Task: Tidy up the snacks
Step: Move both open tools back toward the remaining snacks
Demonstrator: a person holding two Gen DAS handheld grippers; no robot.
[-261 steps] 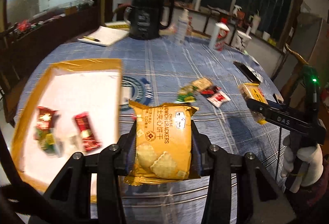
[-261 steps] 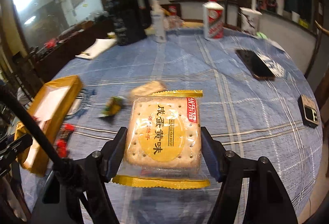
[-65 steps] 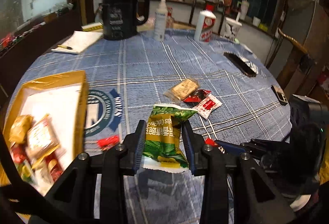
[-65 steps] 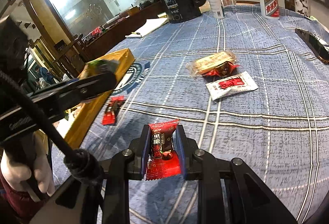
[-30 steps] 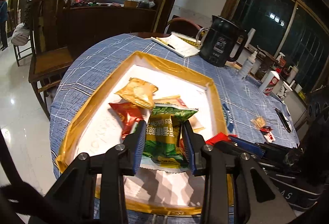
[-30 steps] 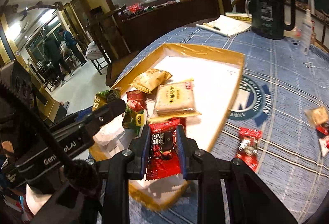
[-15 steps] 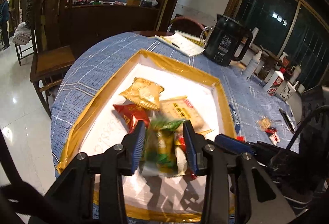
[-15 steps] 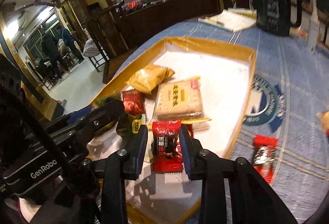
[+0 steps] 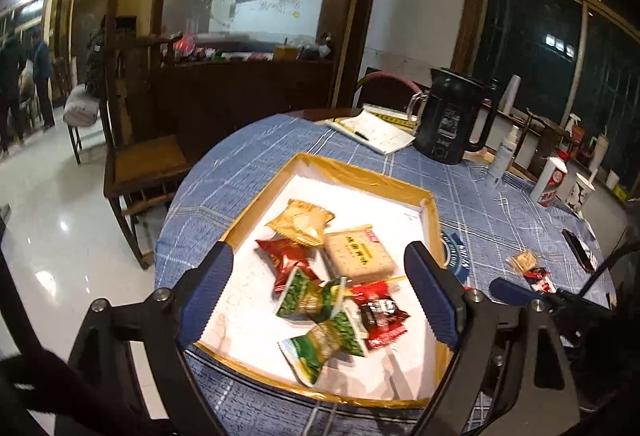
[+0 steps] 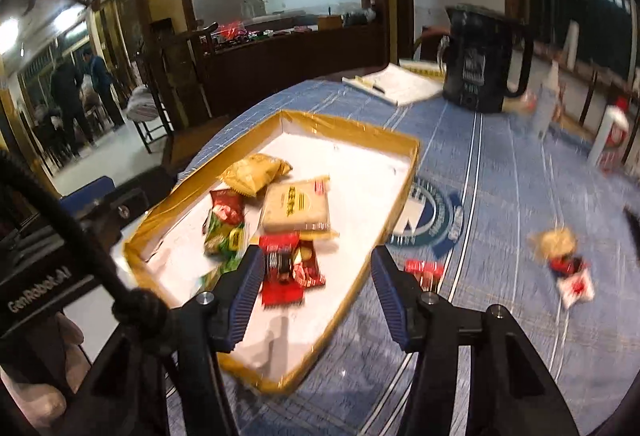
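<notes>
Left gripper has just been opening wide, with nothing between its jaws; the green snack bag it hangs over lies in the gold tray. In the right view, the right gripper has also just been opening, and the red snack pack lies free in the tray. This drop looks done. Next, I think, go to the snacks at three o'clock on the blue surface. A black kettle stands at one o'clock.

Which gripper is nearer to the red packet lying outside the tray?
Right. The right gripper hangs just beside the red packet; the left gripper is over the tray.
</notes>
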